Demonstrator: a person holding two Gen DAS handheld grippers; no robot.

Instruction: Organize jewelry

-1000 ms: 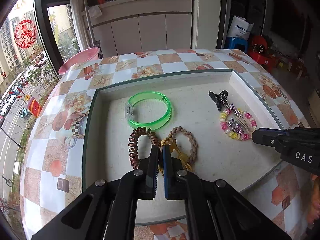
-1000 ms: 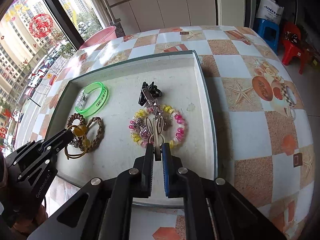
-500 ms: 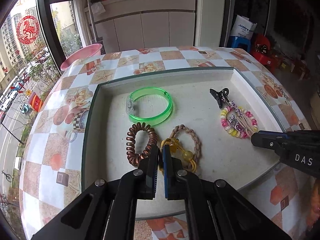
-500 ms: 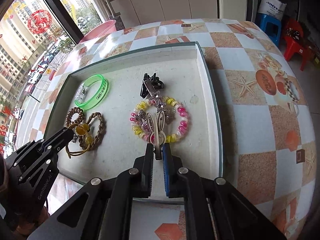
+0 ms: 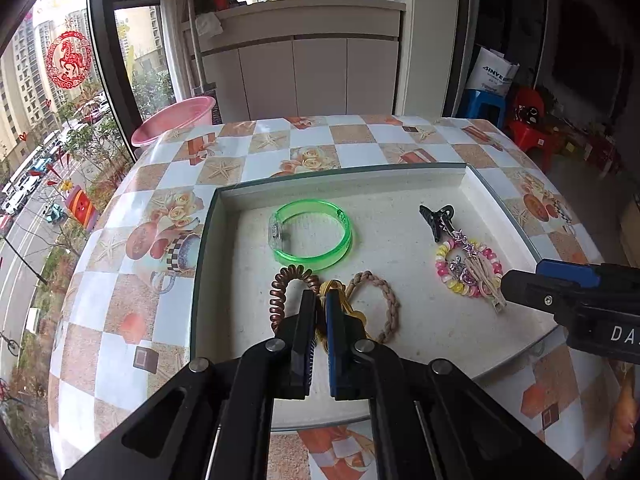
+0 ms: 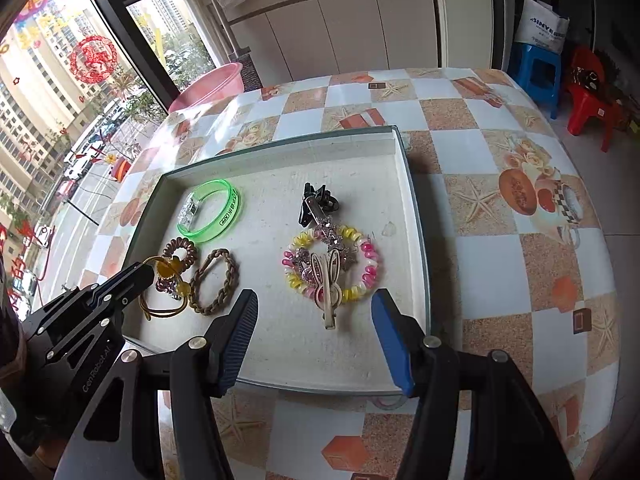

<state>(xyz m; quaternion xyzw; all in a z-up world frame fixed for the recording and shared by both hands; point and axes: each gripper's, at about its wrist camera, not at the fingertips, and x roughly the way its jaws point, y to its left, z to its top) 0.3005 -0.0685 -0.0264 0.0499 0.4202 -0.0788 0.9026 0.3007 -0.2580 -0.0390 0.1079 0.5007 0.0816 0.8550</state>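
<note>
Right tool (image 6: 314, 312) jaws just opened, nothing gripped; bunny clip (image 6: 329, 292) lies free between the fingertips at frame centre, on the bead bracelet (image 6: 370, 258) in the tray (image 6: 416, 216). Left tool (image 5: 320, 300) clenched on yellow hair tie (image 5: 334, 286), lower centre.

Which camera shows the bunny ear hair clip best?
The right wrist view: the bunny ear hair clip lies whole and close, across the pink and yellow bracelet. In the left wrist view, it is small, foreshortened, and near the right tool, its ears hard to make out.
</note>
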